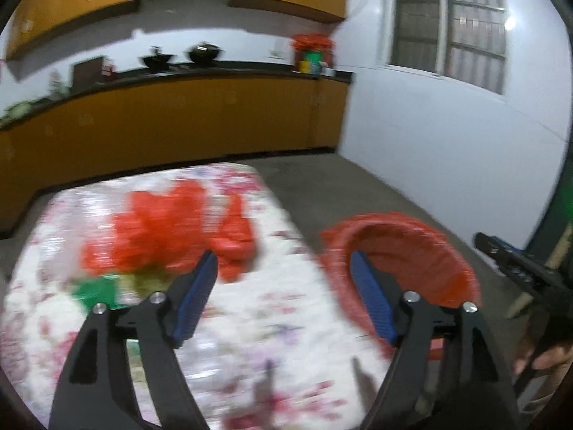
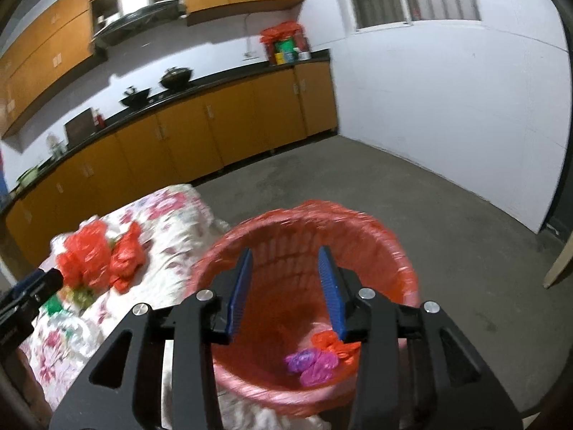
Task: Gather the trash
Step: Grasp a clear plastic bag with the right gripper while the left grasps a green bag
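The right gripper (image 2: 284, 290) is hanging spread and empty over the mouth of the red-lined bin (image 2: 401, 251), where a purple bag (image 2: 311, 362) and an orange scrap (image 2: 331, 344) are lying at the bottom; judging by this, it is positioned as for a drop just completed. The left gripper (image 1: 283, 297) is also standing spread, gripping nothing, and is facing the floral-covered surface (image 1: 272, 322). Remaining trash, crumpled red bags (image 1: 168, 229) and a green scrap (image 1: 95, 292), is lying at its 11 o'clock; motion blur is preventing finer detail. The bin is sitting against the surface's edge at 2 o'clock from the left gripper, making a short transfer likely. Open floor (image 2: 447, 197) is lying beyond the bin at 12 to 3 o'clock, leaving room to swing.
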`<action>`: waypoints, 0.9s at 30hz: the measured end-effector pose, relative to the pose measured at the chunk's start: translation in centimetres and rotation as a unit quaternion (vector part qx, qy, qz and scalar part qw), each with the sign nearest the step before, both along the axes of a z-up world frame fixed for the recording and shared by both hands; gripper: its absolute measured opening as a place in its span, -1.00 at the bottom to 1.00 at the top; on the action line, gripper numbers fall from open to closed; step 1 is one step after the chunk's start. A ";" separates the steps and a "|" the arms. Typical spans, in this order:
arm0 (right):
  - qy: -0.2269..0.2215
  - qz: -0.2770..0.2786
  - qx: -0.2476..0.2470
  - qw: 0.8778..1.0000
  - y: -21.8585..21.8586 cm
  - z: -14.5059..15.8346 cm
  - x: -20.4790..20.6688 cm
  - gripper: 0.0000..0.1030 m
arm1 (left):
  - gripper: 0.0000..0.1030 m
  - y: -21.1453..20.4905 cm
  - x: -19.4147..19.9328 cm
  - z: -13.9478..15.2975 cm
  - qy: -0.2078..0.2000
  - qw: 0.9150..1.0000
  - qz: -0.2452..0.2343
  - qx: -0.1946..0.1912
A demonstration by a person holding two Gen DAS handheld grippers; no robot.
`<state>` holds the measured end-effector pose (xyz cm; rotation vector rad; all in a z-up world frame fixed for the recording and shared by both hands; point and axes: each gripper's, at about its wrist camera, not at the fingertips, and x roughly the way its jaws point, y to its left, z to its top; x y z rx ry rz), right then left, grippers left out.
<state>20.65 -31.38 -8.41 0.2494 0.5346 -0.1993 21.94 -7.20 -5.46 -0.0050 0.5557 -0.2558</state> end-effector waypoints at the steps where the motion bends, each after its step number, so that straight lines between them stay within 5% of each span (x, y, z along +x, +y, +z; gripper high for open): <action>1: 0.000 0.015 0.000 1.000 1.2 0.0 0.1 -0.18 | 0.54 1.1 -0.3 0.1 -0.003 1.000 0.017 0.004; 12: 0.025 0.185 -0.005 0.982 14.8 -1.4 2.3 -0.05 | 0.58 14.0 -2.5 -1.0 0.003 0.979 0.200 0.026; 21: 0.074 0.268 -0.019 0.960 23.5 -4.5 4.1 -0.05 | 0.58 19.2 -4.8 -1.6 -0.003 0.968 0.252 0.022; 27: 0.110 0.279 -0.038 0.953 25.9 -6.7 5.0 0.13 | 0.58 21.2 -5.2 -2.5 0.017 0.964 0.266 0.001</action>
